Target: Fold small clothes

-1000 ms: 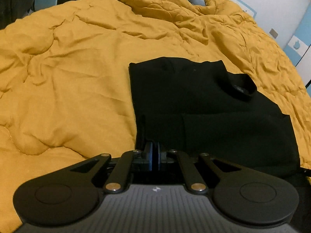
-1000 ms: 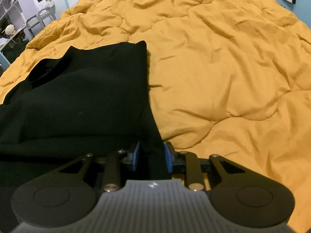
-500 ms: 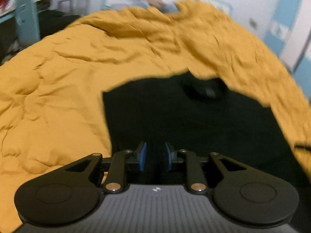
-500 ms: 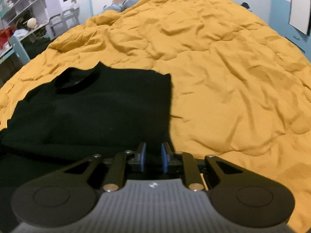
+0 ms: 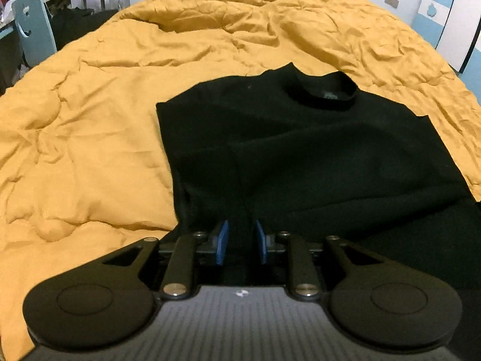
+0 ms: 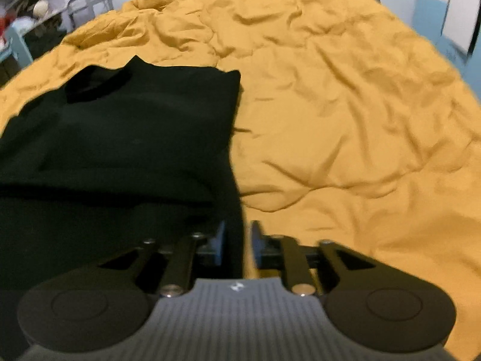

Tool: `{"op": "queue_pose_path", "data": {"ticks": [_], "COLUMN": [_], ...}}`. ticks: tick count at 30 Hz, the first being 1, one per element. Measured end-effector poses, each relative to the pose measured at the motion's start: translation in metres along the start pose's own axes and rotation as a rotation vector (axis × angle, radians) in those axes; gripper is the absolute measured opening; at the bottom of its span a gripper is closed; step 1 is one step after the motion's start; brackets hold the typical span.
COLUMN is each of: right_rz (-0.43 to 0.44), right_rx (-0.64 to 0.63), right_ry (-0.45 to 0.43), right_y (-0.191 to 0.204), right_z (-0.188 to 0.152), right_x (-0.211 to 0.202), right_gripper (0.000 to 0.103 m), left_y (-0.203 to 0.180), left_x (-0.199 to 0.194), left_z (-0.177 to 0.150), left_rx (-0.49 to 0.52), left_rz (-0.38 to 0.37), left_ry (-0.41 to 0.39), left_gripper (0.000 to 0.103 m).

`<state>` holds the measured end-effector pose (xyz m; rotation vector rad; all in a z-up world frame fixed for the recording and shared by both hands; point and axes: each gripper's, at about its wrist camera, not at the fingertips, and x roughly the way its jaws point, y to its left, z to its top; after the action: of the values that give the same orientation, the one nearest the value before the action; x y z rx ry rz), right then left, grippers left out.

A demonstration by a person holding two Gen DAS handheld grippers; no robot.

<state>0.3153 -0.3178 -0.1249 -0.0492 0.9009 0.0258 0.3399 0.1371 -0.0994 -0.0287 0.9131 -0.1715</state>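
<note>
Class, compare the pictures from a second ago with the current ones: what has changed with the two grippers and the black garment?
The left gripper, pinched shut before, has just opened; black garment fabric lies between its pads. The right gripper has reopened over the garment's edge. Both pulled back slightly. The garment stays flat on the yellow duvet.

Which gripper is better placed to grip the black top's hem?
The left gripper, probably. Both jaws have just been opening; the top fills its gap, while the right gripper straddles only the top's edge, quilt showing.
</note>
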Motion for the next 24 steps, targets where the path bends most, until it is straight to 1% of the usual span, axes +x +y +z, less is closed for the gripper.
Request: {"op": "queue_pose_path", "data": {"ticks": [3, 7, 9, 11, 12, 13, 15, 16, 17, 18, 20, 22, 24], "right_rz": [-0.005, 0.004, -0.006, -0.011, -0.014, -0.004, -0.01, -0.051, -0.118, -0.149, -0.126, -0.098, -0.066], "right_rx": [-0.078, -0.169, -0.228, -0.276, -0.295, -0.3, -0.262, -0.233, -0.215, -0.168, -0.05, -0.016, -0.003], "right_ry": [-0.012, -0.031, -0.033, -0.017, -0.006, -0.001, -0.014, -0.029, -0.04, -0.031, 0.013, 0.024, 0.027], "right_y": [0.004, 0.023, 0.035, 0.044, 0.046, 0.044, 0.033, 0.024, 0.014, -0.005, -0.038, -0.059, -0.067], "right_z": [0.001, 0.012, 0.017, 0.019, 0.02, 0.02, 0.024, 0.027, 0.028, 0.028, 0.028, 0.024, 0.021], "right_x": [0.002, 0.012, 0.021, 0.032, 0.037, 0.039, 0.034, 0.031, 0.029, 0.028, 0.024, 0.009, -0.009], "right_gripper": [0.028, 0.028, 0.031, 0.031, 0.028, 0.008, 0.0, 0.0, 0.0, 0.0, 0.0, 0.0, 0.0], "left_y": [0.002, 0.006, 0.007, 0.007, 0.008, 0.009, 0.011, 0.013, 0.014, 0.016, 0.018, 0.017, 0.015], "left_x": [-0.003, 0.0, 0.003, 0.005, 0.005, 0.006, 0.008, 0.009, 0.01, 0.012, 0.012, 0.009, 0.002], "left_z": [-0.002, -0.005, -0.005, -0.005, -0.006, -0.005, -0.005, -0.005, -0.004, -0.004, -0.004, -0.004, -0.004], "left_rx": [0.003, -0.015, -0.024, -0.029, -0.032, -0.037, -0.048, -0.051, -0.053, -0.055, -0.062, -0.059, -0.046], "left_rz": [0.015, 0.024, 0.024, 0.026, 0.027, 0.027, 0.031, 0.035, 0.042, 0.046, 0.041, 0.041, 0.038], "left_ry": [0.002, 0.012, 0.014, 0.016, 0.016, 0.018, 0.026, 0.031, 0.037, 0.042, 0.045, 0.04, 0.032], "left_gripper": [0.027, 0.027, 0.027, 0.026, 0.026, 0.026, 0.026, 0.024, 0.02, 0.019, 0.018, 0.018, 0.019]}}
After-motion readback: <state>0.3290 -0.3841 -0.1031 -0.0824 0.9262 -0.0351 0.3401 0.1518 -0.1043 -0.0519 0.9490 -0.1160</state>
